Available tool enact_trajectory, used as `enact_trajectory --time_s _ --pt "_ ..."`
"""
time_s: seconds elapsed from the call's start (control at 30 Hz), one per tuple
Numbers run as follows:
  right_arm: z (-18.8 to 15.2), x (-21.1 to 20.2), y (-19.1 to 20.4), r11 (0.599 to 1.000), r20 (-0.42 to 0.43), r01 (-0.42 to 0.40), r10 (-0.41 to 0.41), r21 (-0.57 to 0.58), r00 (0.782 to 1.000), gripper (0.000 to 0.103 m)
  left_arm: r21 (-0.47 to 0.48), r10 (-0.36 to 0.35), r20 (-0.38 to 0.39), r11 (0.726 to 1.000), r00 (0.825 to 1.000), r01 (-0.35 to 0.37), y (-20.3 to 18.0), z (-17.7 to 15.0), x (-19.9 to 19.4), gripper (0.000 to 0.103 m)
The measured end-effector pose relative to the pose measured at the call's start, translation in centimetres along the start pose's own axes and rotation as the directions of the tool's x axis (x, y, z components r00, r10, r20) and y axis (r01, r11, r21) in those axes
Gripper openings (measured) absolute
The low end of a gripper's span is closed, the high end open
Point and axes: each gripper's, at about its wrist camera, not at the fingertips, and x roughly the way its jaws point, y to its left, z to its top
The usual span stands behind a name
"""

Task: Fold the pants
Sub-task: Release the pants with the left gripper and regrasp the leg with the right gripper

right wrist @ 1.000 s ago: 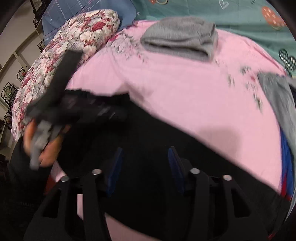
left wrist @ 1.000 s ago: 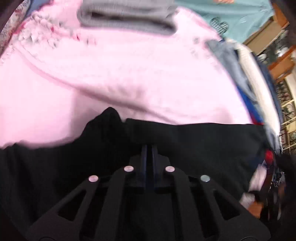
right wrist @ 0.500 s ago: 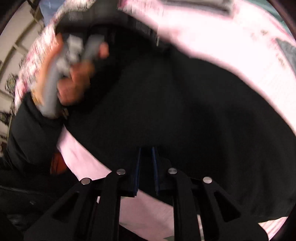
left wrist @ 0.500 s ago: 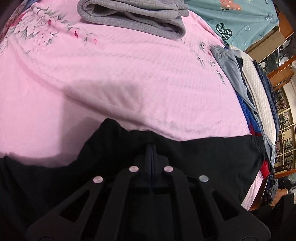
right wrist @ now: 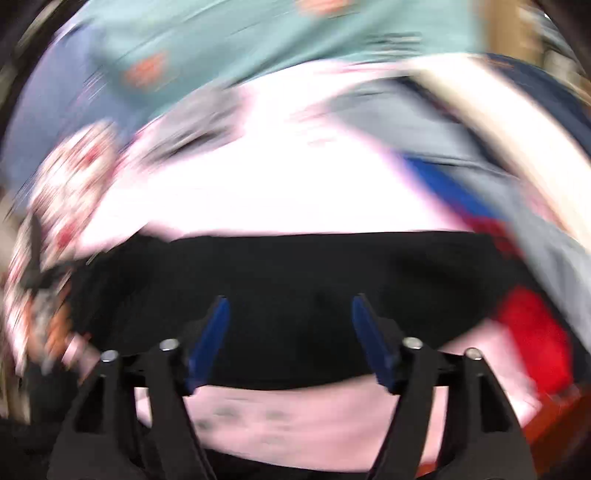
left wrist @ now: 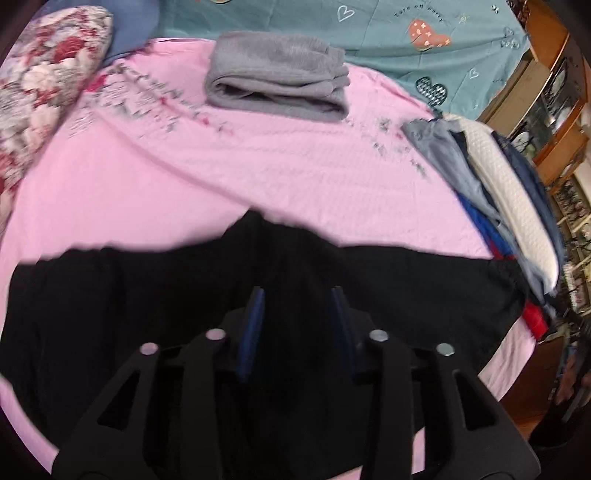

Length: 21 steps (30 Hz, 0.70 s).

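Note:
Black pants (left wrist: pixel 424 288) lie flat across the near part of a pink bedsheet (left wrist: pixel 258 170), stretching left to right. My left gripper (left wrist: pixel 297 295) is open, its blue-padded fingers spread just above the pants' middle, holding nothing. In the blurred right wrist view the same pants (right wrist: pixel 295 273) form a dark band across the sheet, and my right gripper (right wrist: pixel 290 302) is open above them, empty.
A folded grey garment (left wrist: pixel 277 81) sits at the far side of the sheet. A pile of clothes (left wrist: pixel 491 184) lies along the right edge. A floral pillow (left wrist: pixel 40 85) is at the left, a teal cover (left wrist: pixel 369 33) behind. Wooden furniture (left wrist: pixel 546 96) stands at the right.
Both grippers were shut on the black pants half a second ago and have now opened and let go. The right gripper is swinging fast, blurring its view.

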Motion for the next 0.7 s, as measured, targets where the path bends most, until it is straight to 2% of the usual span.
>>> enact_trajectory --time_s 0.03,0.1,0.17,0.23,0.37,0.47,0.53,0.6,0.7 --pt "-0.4 -1.0 -2.6 0.997 0.023 0.039 -0.041 0.069 0.999 0.074 -0.003 0.012 -0.005 1.000 1.000 -0.012 -0.1 -1.3 -0.1 0.050" --pt "-1.4 -2.3 -7.5 0.972 0.047 0.071 -0.083 0.225 0.995 0.075 -0.022 0.022 -0.026 0.999 0.999 -0.023 0.4 -3.7 0.2 0.050" --pt "-2.2 -2.4 -10.9 0.933 0.050 0.047 -0.069 0.356 0.996 0.075 -0.040 0.038 -0.062 0.998 0.997 -0.041 0.8 -5.3 1.1 0.049" --pt "-2.6 -1.3 -13.2 0.892 0.038 -0.012 -0.006 0.451 0.999 0.075 -0.062 0.034 -0.086 0.997 0.996 -0.040 1.5 -6.2 1.7 0.049" --pt "-2.5 2.1 -14.2 0.886 -0.014 -0.021 0.030 0.463 0.999 0.075 -0.074 0.035 -0.086 0.996 0.996 -0.041 1.6 -6.3 1.1 0.050" --pt "-2.3 3.7 -14.6 0.878 -0.034 -0.062 0.089 0.474 0.995 0.075 -0.072 0.042 -0.093 0.996 0.995 -0.049 1.5 -6.4 1.1 0.050" --pt "-2.0 5.0 -14.9 0.874 -0.058 -0.055 0.095 0.483 0.994 0.075 -0.058 0.049 -0.102 0.997 0.994 -0.055 1.4 -6.3 1.1 0.050" --pt "-2.3 5.2 -15.2 0.874 -0.070 -0.048 0.093 0.483 0.993 0.075 -0.058 0.049 -0.107 0.997 0.993 -0.055 1.5 -6.2 1.1 0.050" --pt "-2.0 5.9 -14.9 0.886 -0.069 -0.083 0.128 0.456 0.989 0.075 -0.067 0.040 -0.109 0.997 0.993 -0.047 1.8 -6.2 1.0 0.050"
